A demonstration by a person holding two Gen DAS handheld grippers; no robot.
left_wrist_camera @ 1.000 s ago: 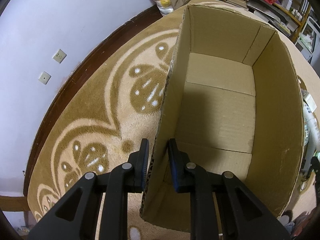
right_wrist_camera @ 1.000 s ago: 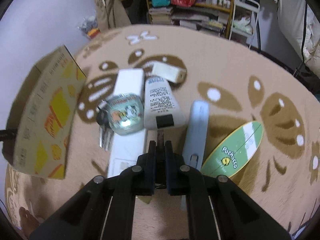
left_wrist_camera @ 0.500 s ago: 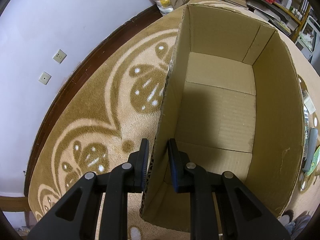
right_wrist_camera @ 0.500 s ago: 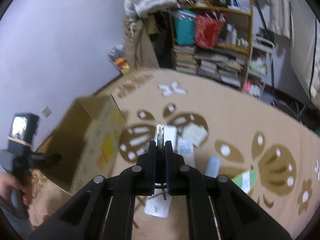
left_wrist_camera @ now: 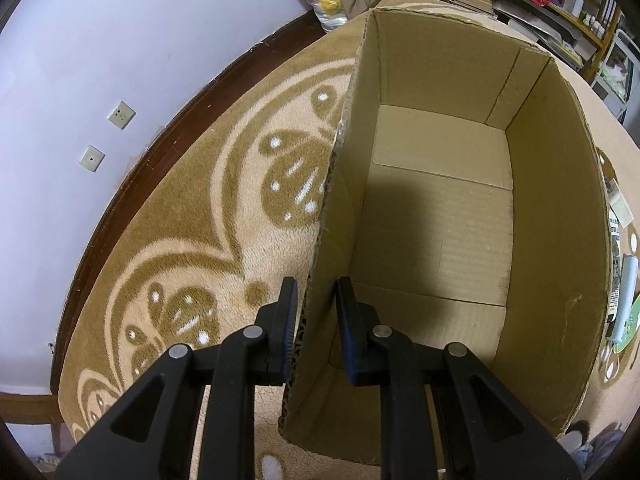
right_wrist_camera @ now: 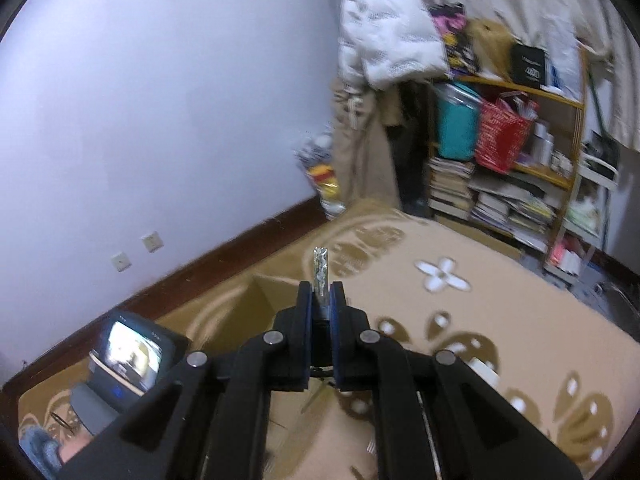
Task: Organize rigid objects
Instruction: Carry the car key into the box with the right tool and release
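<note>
Brown corrugated cardboard box [left_wrist_camera: 440, 216] found open-topped and empty on patterned beige carpet [left_wrist_camera: 224, 240], near wall clamped between left gripper [left_wrist_camera: 316, 320] jaws. Small silver metal key [right_wrist_camera: 321, 270] noted clenched in right gripper [right_wrist_camera: 321, 308] jaws, blade projecting forward along them. Box [right_wrist_camera: 260, 300] located below and left of key; right hand judged nearer for drop.

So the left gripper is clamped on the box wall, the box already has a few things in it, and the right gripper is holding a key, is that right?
Not quite. The box is empty: the left wrist view shows only its bare cardboard floor. The rest stands: the left gripper is clamped on the box wall, and the right gripper holds a key.
</note>
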